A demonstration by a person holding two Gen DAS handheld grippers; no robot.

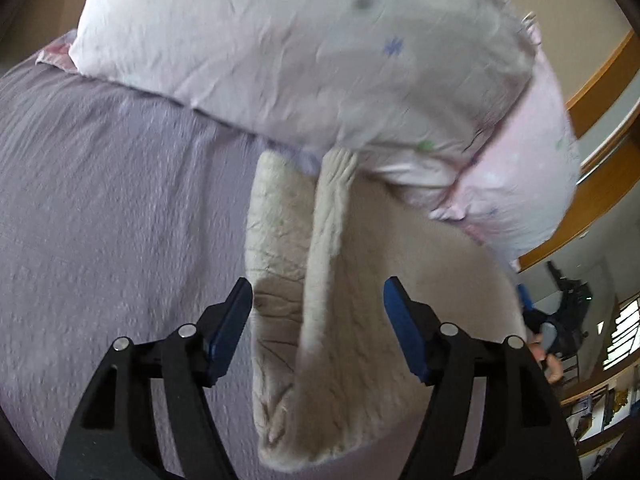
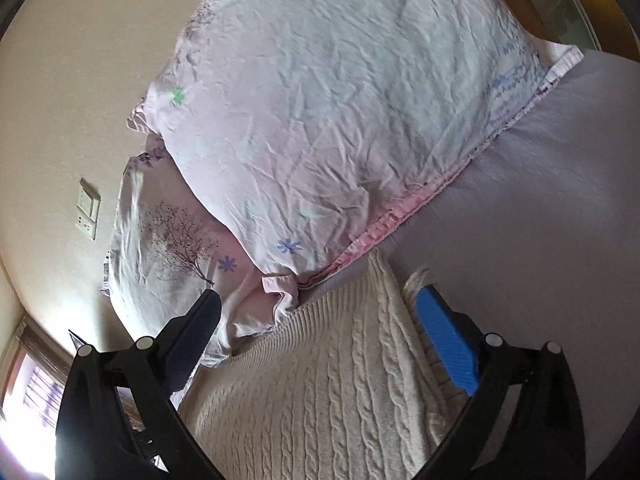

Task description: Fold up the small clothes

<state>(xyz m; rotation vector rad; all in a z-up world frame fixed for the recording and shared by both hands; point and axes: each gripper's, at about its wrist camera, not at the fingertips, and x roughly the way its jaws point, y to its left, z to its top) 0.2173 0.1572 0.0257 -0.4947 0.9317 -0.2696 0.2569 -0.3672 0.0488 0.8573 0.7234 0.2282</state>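
Note:
A cream cable-knit sweater lies on the lilac bed sheet, with a folded sleeve running up toward the pillows. My left gripper is open just above the sweater, its blue pads on either side of the folded part, holding nothing. In the right wrist view the same sweater fills the bottom. My right gripper is open above the sweater's ribbed edge, holding nothing. The right gripper also shows at the far right of the left wrist view.
Two pink-white flowered pillows lie at the head of the bed, right beyond the sweater; they also show in the left wrist view. A wooden bed frame and a beige wall with a switch plate lie behind.

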